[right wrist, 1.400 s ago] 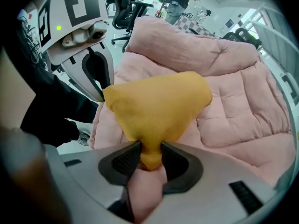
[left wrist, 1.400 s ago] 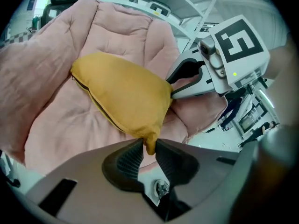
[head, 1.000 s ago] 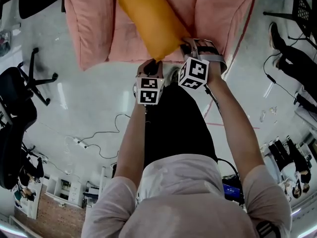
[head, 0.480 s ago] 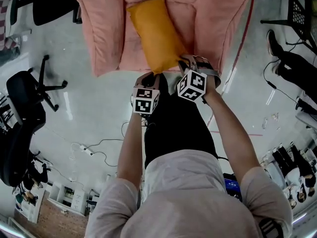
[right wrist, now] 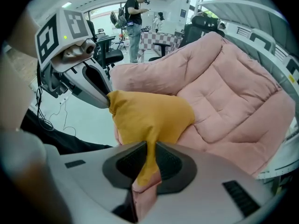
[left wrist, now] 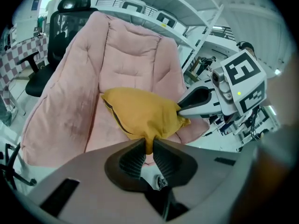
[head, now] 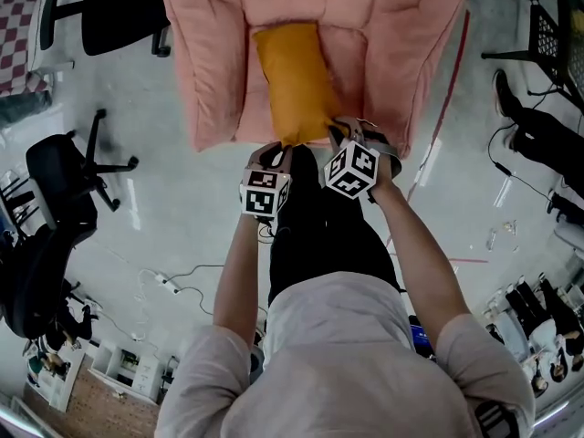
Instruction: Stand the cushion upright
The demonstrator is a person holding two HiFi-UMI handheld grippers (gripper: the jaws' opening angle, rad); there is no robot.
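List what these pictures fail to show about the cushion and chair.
- Head view: marker cubes cover the left gripper and right gripper tips; their jaws have just been closing on the cushion.
- Head view: the pink chair top, cut off by the upper edge.
- Right gripper view: whether the pink scrap under the yellow cloth is caught chair fabric.
- All views: the cushion's underside, hidden by itself.

shirt (head: 338,336): pale, short sleeves | trousers (head: 319,235): black | left tongs (left wrist: 149,146), right tongs (right wrist: 151,148): grey, black ribbed pads (left wrist: 133,161)
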